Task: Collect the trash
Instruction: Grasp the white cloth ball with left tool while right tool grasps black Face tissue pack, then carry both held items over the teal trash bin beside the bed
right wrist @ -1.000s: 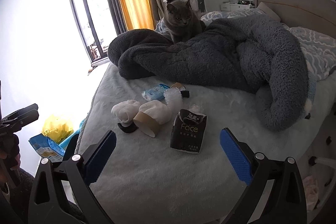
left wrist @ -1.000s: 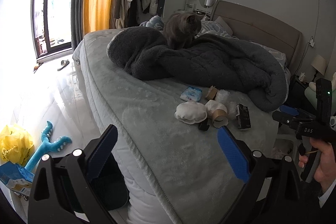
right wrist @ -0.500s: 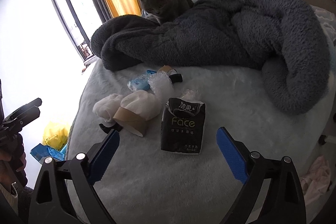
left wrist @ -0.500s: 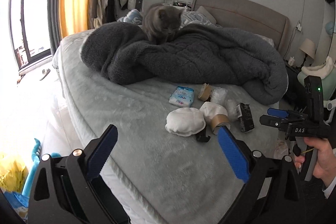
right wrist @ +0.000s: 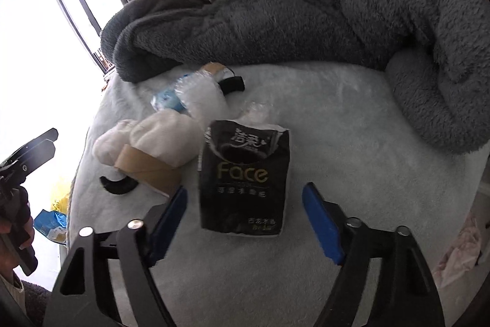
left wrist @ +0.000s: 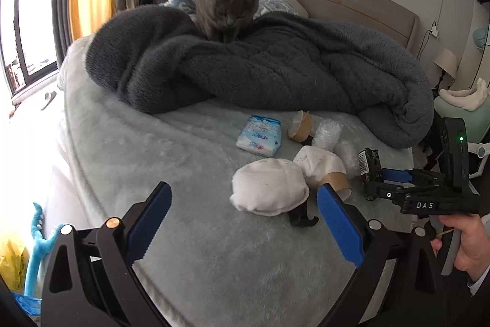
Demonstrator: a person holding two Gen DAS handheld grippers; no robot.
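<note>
R gripper [right wrist: 244,212]: my fingers spread wide, empty, just short of black "Face" tissue pack [right wrist: 244,178].
L gripper [left wrist: 244,224]: spread wide, near round white wad [left wrist: 269,190], maybe cloth.

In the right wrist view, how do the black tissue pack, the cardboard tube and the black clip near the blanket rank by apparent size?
Largest to smallest, as they appear:
1. Black tissue pack
2. Cardboard tube
3. Black clip

The pack lies nearest the camera and the clip farthest, so the fisheye exaggerates the differences; true sizes remain unsure.
</note>
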